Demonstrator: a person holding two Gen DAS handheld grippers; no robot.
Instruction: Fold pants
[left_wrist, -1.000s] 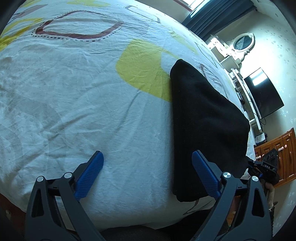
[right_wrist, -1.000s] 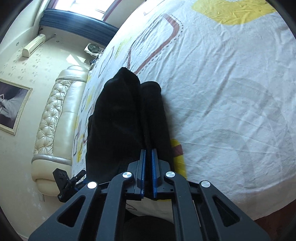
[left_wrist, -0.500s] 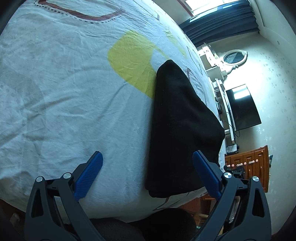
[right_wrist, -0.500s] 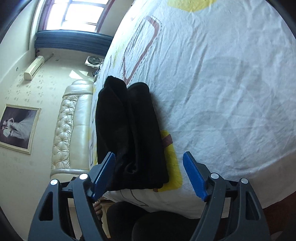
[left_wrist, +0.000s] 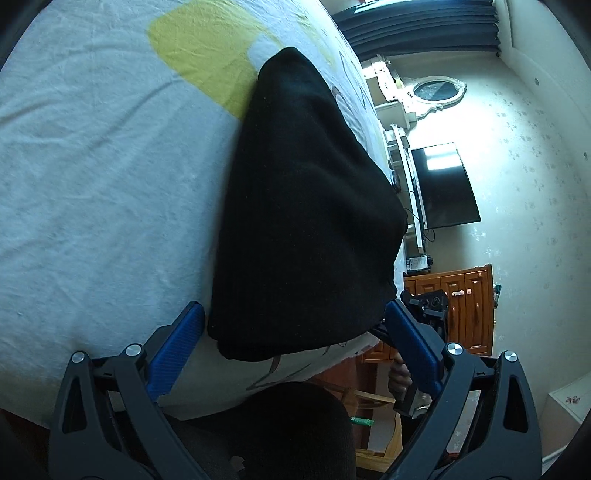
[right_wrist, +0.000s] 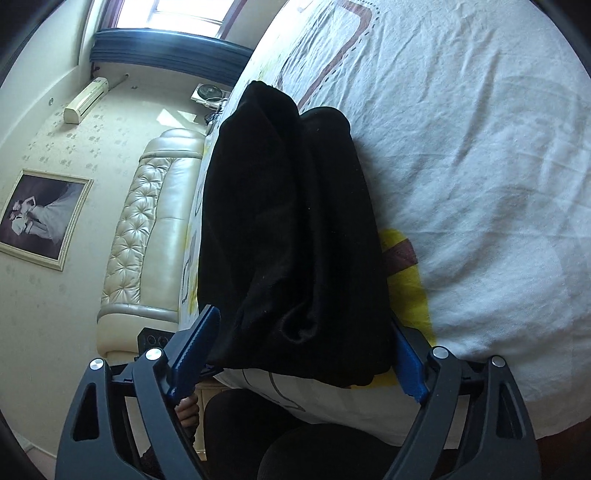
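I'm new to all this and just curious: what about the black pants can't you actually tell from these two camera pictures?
- Left wrist view: the pants show one plain black face, so their layers are hidden.
- Right wrist view: the pants' near edge covers part of the right gripper's finger.
- Both views: fabric too dark to reveal waistband or pockets.

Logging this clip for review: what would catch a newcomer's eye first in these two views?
The folded black pants, a dark bundle on the pale patterned bedsheet near the bed's edge. Next, the blue fingers of the right tool, spread open either side of the bundle's near end, as the left tool is in its own view.
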